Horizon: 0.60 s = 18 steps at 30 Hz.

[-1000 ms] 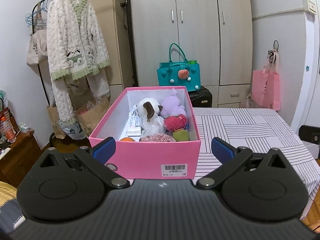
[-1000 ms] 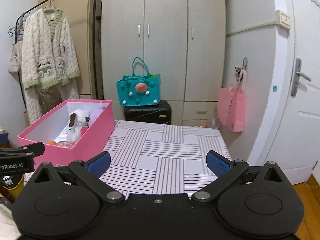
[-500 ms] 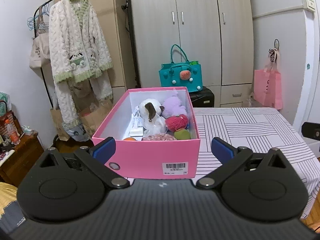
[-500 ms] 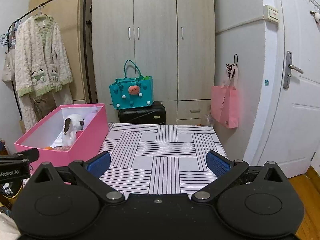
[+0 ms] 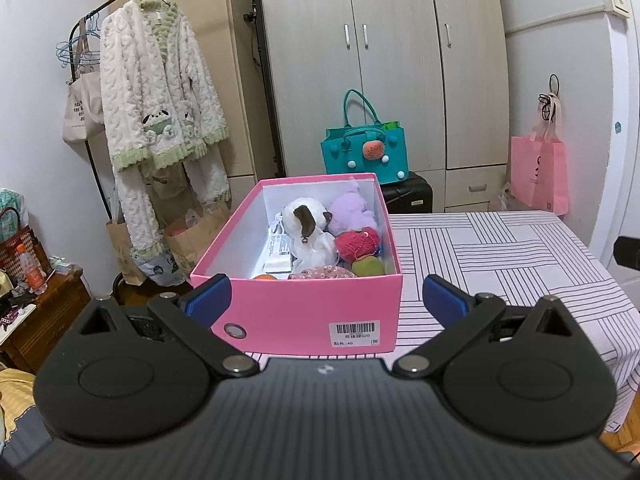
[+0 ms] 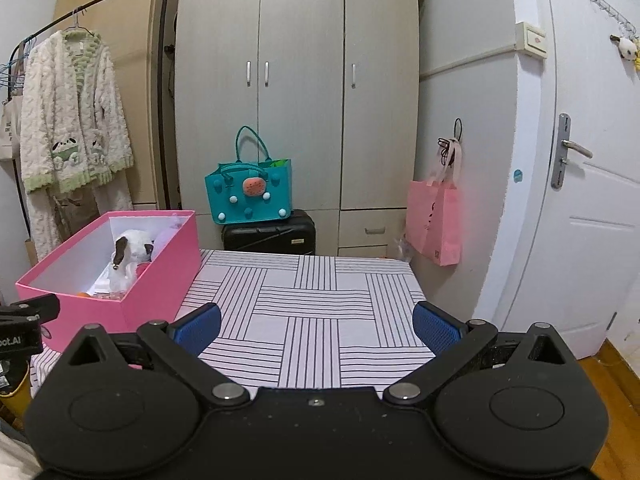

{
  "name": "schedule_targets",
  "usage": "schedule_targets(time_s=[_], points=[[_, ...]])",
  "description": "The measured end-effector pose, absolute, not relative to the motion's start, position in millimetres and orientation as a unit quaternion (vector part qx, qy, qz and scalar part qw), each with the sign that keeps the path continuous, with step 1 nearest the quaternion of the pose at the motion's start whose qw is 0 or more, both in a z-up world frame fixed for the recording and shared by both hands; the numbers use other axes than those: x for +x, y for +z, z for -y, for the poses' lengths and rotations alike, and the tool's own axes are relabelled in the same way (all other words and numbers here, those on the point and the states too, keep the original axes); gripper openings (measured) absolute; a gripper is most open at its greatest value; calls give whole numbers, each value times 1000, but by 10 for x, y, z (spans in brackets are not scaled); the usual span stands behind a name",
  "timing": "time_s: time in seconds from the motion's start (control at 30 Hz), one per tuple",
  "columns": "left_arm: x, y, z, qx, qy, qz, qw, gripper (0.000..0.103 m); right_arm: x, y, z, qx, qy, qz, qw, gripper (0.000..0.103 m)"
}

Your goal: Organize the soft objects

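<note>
The pink box (image 5: 296, 312) stands on the left part of the striped tablecloth (image 6: 320, 300), near its front edge, with the white plush dog (image 5: 308, 232) and other soft toys inside. The left gripper (image 5: 326, 300) is spread wide before the box, holding nothing. The right gripper (image 6: 316, 322) is also wide and empty, over the bare cloth to the right of the box.

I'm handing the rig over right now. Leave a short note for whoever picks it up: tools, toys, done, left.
Left tool: open, empty, facing the pink box.
Right tool: open, empty, over the bare striped tablecloth.
The box sits on the table's left side and holds the white plush dog, purple plush, red knitted ball and other small items.
Done: nothing soft lies loose on the cloth.
Left: unclear from here; nothing is grasped.
</note>
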State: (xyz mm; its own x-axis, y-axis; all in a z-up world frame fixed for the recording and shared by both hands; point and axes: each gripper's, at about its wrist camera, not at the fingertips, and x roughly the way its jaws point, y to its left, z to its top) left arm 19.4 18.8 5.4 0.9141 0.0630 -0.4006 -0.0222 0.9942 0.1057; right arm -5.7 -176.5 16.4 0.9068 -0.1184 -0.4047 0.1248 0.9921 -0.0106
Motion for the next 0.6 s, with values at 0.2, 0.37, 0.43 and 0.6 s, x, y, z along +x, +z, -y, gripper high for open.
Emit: schedule_targets(time_s=[0.2, 0.37, 0.43, 0.6], points=[[185, 37, -201, 40, 6, -214, 976, 103, -75, 158, 1761, 5, -61, -204, 977, 103], [173, 35, -196, 36, 0, -215, 976, 103, -79, 156, 1759, 5, -61, -204, 977, 103], [158, 34, -179, 37, -1, -214, 976, 103, -79, 155, 1761, 5, -61, -204, 977, 103], [141, 54, -144, 41, -2, -210, 977, 103, -84, 133, 1771, 6, -61, -205, 977, 103]])
